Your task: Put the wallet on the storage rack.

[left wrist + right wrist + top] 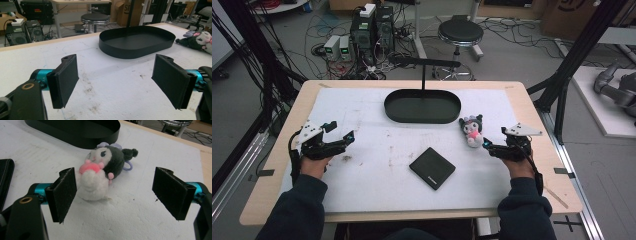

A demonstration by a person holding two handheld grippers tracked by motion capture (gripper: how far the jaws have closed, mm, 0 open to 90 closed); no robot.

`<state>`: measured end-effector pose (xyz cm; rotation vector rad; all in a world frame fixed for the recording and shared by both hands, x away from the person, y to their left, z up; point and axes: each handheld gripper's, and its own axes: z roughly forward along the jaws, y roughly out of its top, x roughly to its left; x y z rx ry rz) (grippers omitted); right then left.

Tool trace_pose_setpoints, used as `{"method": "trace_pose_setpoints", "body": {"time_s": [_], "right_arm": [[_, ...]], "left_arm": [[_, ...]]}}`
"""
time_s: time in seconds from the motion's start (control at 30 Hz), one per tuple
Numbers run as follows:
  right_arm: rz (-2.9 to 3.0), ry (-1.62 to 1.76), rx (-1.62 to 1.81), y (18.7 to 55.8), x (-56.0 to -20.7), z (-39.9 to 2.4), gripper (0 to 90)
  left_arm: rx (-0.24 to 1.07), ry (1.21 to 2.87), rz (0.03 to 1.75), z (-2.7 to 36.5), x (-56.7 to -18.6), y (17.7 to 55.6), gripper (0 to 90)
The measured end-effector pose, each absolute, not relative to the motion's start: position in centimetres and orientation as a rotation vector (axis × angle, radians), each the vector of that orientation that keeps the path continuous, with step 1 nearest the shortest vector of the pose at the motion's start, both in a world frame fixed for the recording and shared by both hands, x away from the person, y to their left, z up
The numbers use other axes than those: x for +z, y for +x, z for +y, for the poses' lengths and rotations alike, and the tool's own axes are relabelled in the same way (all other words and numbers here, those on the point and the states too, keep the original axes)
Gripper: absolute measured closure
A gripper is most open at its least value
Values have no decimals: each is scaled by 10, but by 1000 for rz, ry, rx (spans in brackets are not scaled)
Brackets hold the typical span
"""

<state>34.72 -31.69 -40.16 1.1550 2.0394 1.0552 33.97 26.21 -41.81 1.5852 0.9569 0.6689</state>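
A small plush toy (472, 131) with a black hood, white body and pink nose lies on the white mat, right of centre. My right gripper (494, 138) sits just right of it, open. In the right gripper view the plush toy (100, 175) lies a little ahead of the open right gripper (115, 195), partly behind the left pad (63, 192). My left gripper (339, 131) rests open over bare mat at the left. In the left gripper view the left gripper (120, 82) holds nothing. A black wallet-like case (432, 167) lies flat at the centre front.
A black oval tray (422, 120) with a low wall stands at the back centre, a thin black post rising behind it. It shows as the tray (130, 51) ahead of the left jaws and the tray (82, 141) beyond the plush. A stool (460, 34) and cables lie past the table.
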Motion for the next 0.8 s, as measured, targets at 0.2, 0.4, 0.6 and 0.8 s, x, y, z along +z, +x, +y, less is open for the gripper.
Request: {"method": "trace_pose_setpoints", "body": {"time_s": [0.2, 0.4, 0.6, 0.8], "right_arm": [[2043, 1151, 1066, 347, -402, -316, 201], [2048, 1144, 1091, 344, -401, -316, 200], [2101, 1086, 1140, 337, -397, -307, 201], [2194, 1007, 1190, 331, -395, -281, 289]], "left_arm": [[666, 1589, 966, 261, -419, 340, 208], [666, 1590, 966, 260, -419, 340, 210], [672, 1594, 958, 261, -417, 338, 212], [670, 1603, 948, 258, -417, 335, 214]]}}
